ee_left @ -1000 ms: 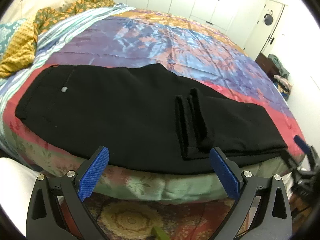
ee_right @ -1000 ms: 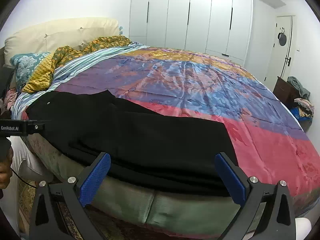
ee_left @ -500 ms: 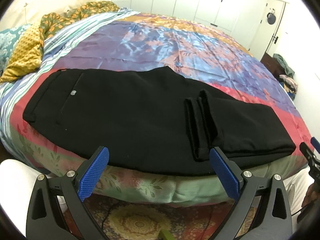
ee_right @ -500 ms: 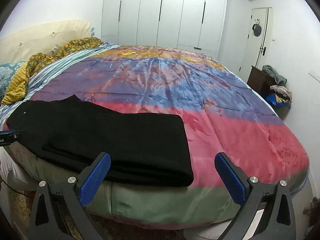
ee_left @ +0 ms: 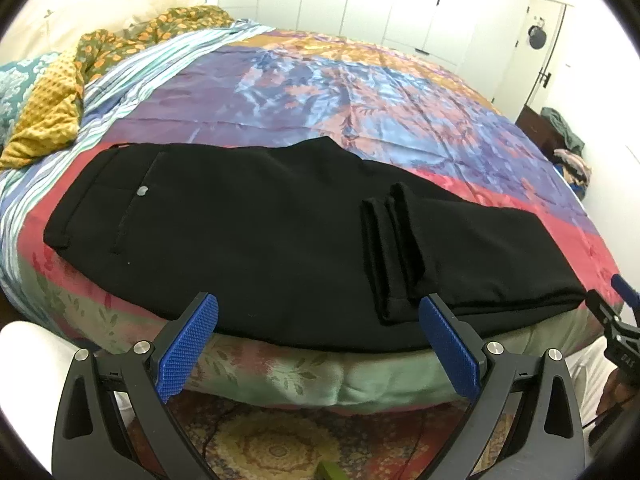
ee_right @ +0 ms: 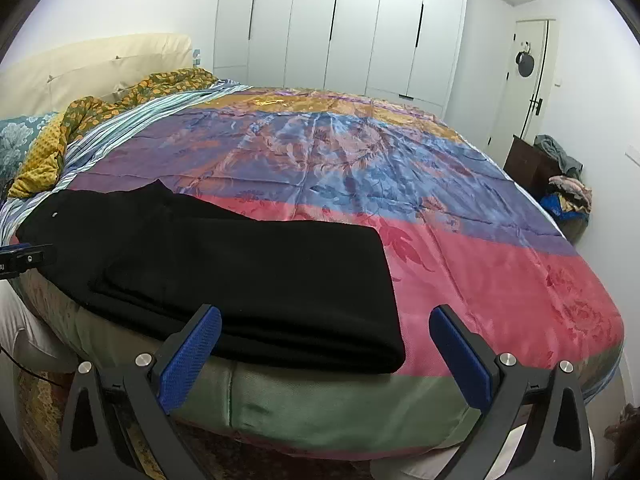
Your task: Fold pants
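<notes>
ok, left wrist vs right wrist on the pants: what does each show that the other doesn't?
Left wrist only: the waistband end with its pocket button, the leg hems folded back onto the pants, and the right gripper at the frame's right edge.

Right wrist only: the folded edge of the pants close up, the bare pink bedspread to its right, and part of the left gripper at the far left edge.

Both: the black pants along the near bed edge, and each view's own gripper open and empty, clear of the fabric: left gripper, right in its own view.
</notes>
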